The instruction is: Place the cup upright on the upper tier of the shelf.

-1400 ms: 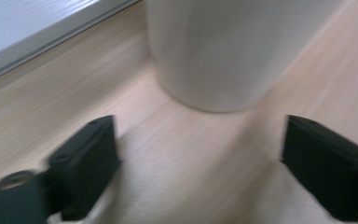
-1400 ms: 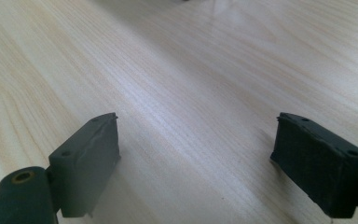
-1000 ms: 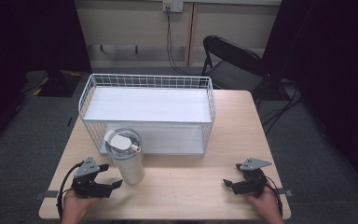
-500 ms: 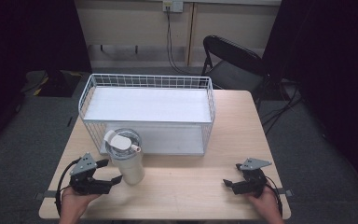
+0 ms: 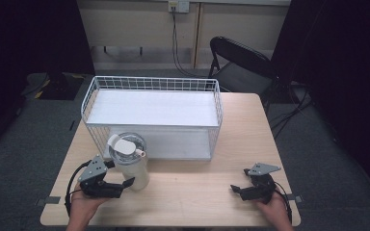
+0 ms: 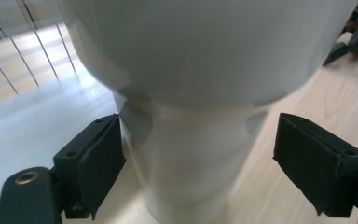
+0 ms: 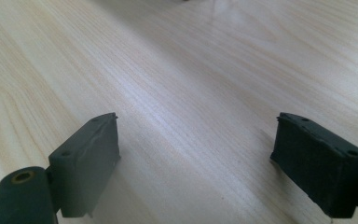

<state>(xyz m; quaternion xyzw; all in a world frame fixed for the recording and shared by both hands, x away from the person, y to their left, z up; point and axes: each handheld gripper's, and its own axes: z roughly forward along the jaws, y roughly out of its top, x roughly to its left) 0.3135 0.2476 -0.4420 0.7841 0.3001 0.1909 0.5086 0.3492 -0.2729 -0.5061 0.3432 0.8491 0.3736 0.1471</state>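
My left claw sits low on the counter, at the left of the cup. Its two jaws are spread wide, one on each side of the cup's narrow bottom. The left jaw looks like it is touching the cup or almost touching it. The right jaw has a clear gap beside it. So the claw is around the cup but not squeezing it. I think it is down low because the cup is thinner there and fits between the jaws.

The cup is white and smooth, wide at the top and slim at the bottom. It has a see-through lid with a white flap on it. It stands straight up on the counter, touching or nearly touching the front of the white wire basket.

Far to the right of the cup, my right claw rests near the counter's front edge. Its jaws are spread apart too, with nothing but bare wood between them. I think it is just waiting there.
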